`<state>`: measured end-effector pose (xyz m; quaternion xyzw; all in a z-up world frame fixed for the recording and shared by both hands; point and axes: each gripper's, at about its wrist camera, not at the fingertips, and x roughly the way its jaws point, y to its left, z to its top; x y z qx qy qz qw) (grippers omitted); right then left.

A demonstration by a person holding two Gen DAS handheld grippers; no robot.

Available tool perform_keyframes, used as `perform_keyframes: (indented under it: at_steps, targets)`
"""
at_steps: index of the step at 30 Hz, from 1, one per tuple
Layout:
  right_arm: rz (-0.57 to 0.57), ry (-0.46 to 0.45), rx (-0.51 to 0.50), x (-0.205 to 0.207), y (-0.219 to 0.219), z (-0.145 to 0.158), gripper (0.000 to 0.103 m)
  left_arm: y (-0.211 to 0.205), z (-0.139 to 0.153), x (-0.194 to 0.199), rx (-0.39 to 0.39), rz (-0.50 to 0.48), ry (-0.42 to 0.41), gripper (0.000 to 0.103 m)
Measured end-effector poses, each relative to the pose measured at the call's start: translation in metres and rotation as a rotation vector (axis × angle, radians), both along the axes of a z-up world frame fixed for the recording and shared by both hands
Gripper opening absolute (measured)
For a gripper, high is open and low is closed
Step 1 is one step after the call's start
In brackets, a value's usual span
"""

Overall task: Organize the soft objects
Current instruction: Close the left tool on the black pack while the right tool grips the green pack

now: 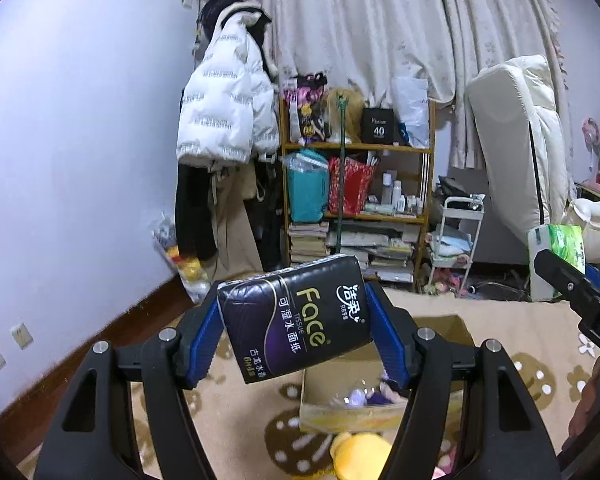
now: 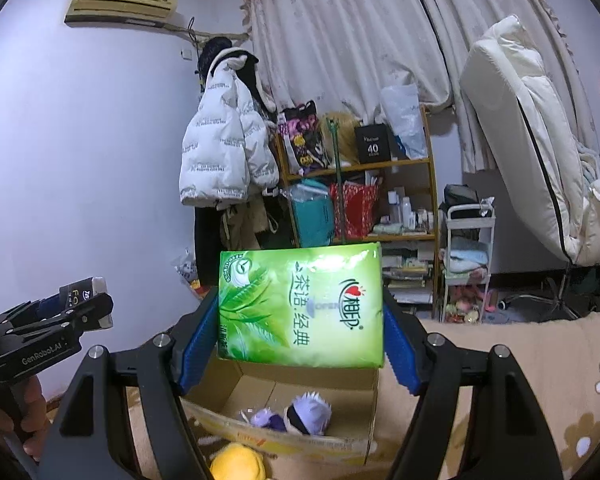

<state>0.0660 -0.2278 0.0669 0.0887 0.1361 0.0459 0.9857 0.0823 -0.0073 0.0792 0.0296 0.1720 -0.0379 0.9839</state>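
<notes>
My left gripper [image 1: 296, 324] is shut on a black tissue pack [image 1: 296, 316] marked "Face", held in the air left of an open cardboard box [image 1: 340, 412]. My right gripper [image 2: 300, 320] is shut on a green tissue pack [image 2: 300, 308], held above the same cardboard box [image 2: 260, 392]. A purple-and-white plush doll [image 2: 304, 414] lies inside the box. A yellow plush toy [image 2: 236, 462] lies on the carpet in front of the box; it also shows in the left wrist view [image 1: 360, 454]. The right gripper with the green pack [image 1: 564, 244] shows at the right edge of the left wrist view.
The box sits on a beige patterned carpet [image 2: 540, 360]. Behind stand a wooden shelf [image 2: 380, 200] full of bags and books, a white jacket [image 2: 224, 148] hanging on a rack, a small white cart [image 2: 468, 256] and a folded mattress [image 2: 528, 128].
</notes>
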Motion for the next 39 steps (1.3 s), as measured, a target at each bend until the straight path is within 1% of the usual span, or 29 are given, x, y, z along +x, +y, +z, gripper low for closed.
perform_keyframes:
  at_steps: [5,10,13,15,18,25,32,39]
  targets:
    - [-0.017,-0.022,0.009,0.003,-0.006,0.009,0.078,-0.006,0.017,0.006,-0.002,-0.004,-0.059,0.067]
    - [-0.028,-0.047,0.027,0.011,-0.016,0.013,0.078,-0.014,0.012,0.018,0.024,-0.013,-0.069,0.067]
    - [-0.027,-0.054,0.006,0.016,-0.016,0.007,0.078,-0.017,0.004,0.022,0.039,-0.008,-0.069,0.067]
    - [-0.032,-0.045,-0.003,0.02,-0.017,0.001,0.078,-0.019,-0.003,0.026,0.045,-0.009,-0.055,0.067]
    - [-0.022,-0.031,0.014,0.026,-0.019,-0.009,0.078,-0.022,-0.015,0.033,0.053,-0.008,-0.029,0.067]
    - [-0.019,0.018,0.023,0.039,-0.02,-0.029,0.078,-0.02,-0.041,0.046,0.038,-0.006,0.04,0.067]
    - [-0.019,0.045,0.04,0.045,-0.023,-0.044,0.078,-0.014,-0.056,0.053,0.009,-0.001,0.081,0.067]
    - [-0.016,0.076,0.034,0.051,-0.024,-0.058,0.078,-0.013,-0.071,0.062,0.022,0.009,0.117,0.067]
